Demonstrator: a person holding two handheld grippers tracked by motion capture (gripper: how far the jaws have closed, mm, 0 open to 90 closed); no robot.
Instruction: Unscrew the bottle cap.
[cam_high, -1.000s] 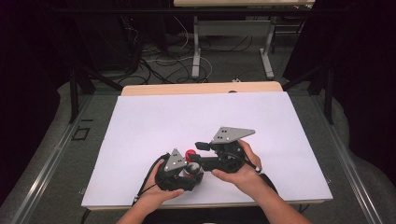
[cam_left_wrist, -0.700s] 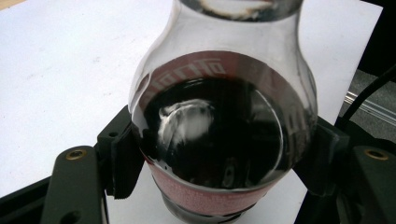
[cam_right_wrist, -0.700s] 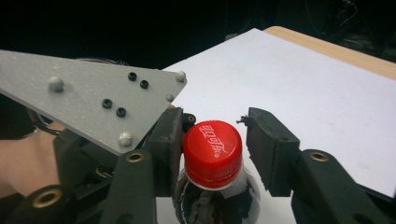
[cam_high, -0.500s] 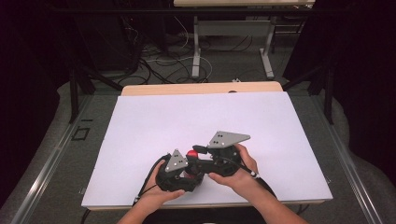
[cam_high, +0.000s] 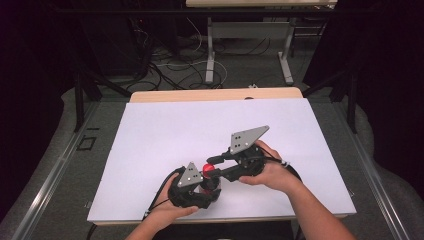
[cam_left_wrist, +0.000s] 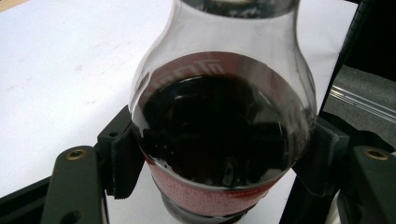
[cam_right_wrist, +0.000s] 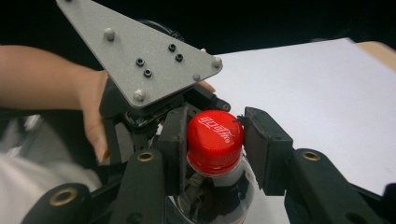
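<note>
A clear bottle of dark cola (cam_left_wrist: 219, 116) with a red label stands near the table's front edge. My left gripper (cam_left_wrist: 219, 154) is shut on its lower body, one pad (cam_left_wrist: 122, 154) pressed on each side. In the high view the left gripper (cam_high: 202, 189) sits low at the front, a hand around it. The bottle's red cap (cam_right_wrist: 215, 130) (cam_high: 208, 169) sits between the pads of my right gripper (cam_right_wrist: 212, 144), which is shut on it. The right gripper (cam_high: 214, 167) reaches in from the right, its grey plate (cam_high: 247, 139) tilted up.
White paper (cam_high: 175, 130) covers the wooden table (cam_high: 215, 95). Both forearms come in over the front edge. Beyond the far edge are metal table legs (cam_high: 210, 50) and loose cables (cam_high: 170, 70) on the grey floor.
The right hand and its grey plate have shifted a little to the right and farther up the table while the jaws stay at the cap. The left gripper and bottle have not moved.
</note>
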